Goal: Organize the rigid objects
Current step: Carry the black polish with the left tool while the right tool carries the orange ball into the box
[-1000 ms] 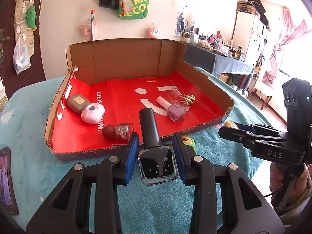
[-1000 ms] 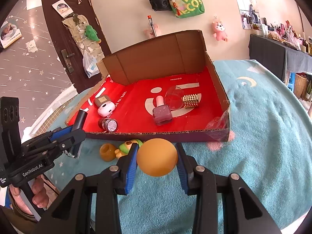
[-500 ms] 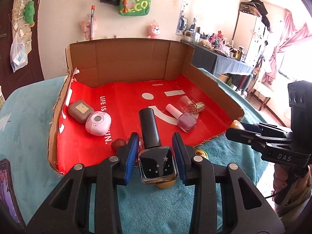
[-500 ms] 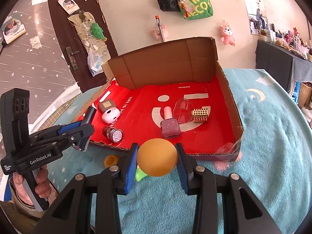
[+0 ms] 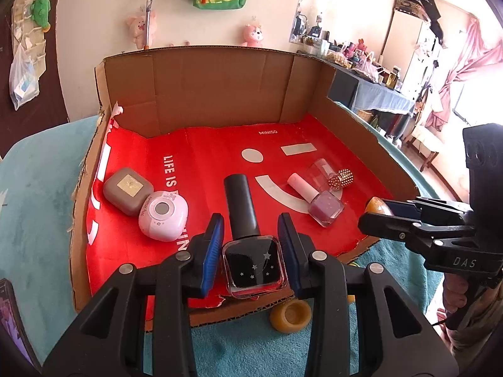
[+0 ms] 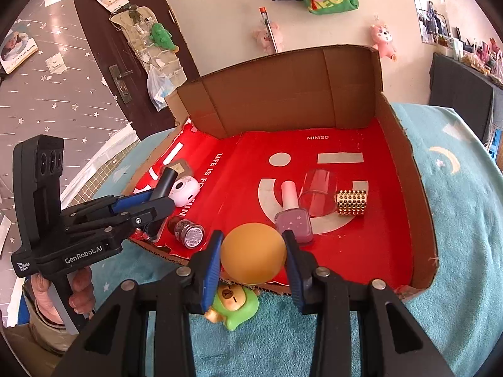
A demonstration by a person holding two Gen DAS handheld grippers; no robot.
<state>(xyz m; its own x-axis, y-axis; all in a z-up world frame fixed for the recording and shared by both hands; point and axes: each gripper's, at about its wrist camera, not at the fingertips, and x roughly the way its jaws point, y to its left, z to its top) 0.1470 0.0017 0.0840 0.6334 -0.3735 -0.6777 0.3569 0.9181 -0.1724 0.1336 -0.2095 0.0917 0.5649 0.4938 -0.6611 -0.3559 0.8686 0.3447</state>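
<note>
Carrying: both grippers bring a rigid item toward the cardboard tray [image 5: 201, 94]; judged step is setting each down on the red floor.
Left gripper [image 5: 250, 251]: blue pads pinch the square base of the black nail polish bottle [image 5: 253, 262], cap pointing away toward the tray's back wall.
Right gripper [image 6: 253, 256]: pads pressed against both sides of the orange ball [image 6: 253, 253].
Bottle vs tray: bottle hangs over the tray's near edge, with the pink round case [image 5: 163, 220] just beside it on the left and the brown case [image 5: 129, 190] touching that one.
Ball vs tray: ball sits at the near wall, in front of the mauve polish bottle [image 6: 294, 220]; the clear cup [image 6: 317, 191] and gold studded cap [image 6: 350, 202] lie beyond.
Advice, bottle: the person should lower it into the bare red patch between the pink case and the mauve bottle before releasing, base low, so it does not tip.
Advice, ball: it will likely roll; best released low, against a wall or another item.
Risk: grippers are near each other; staggering the two releases avoids a knock.
Still outside: yellow ring [image 5: 290, 314] and green toy [image 6: 234, 304] on the teal cloth.
</note>
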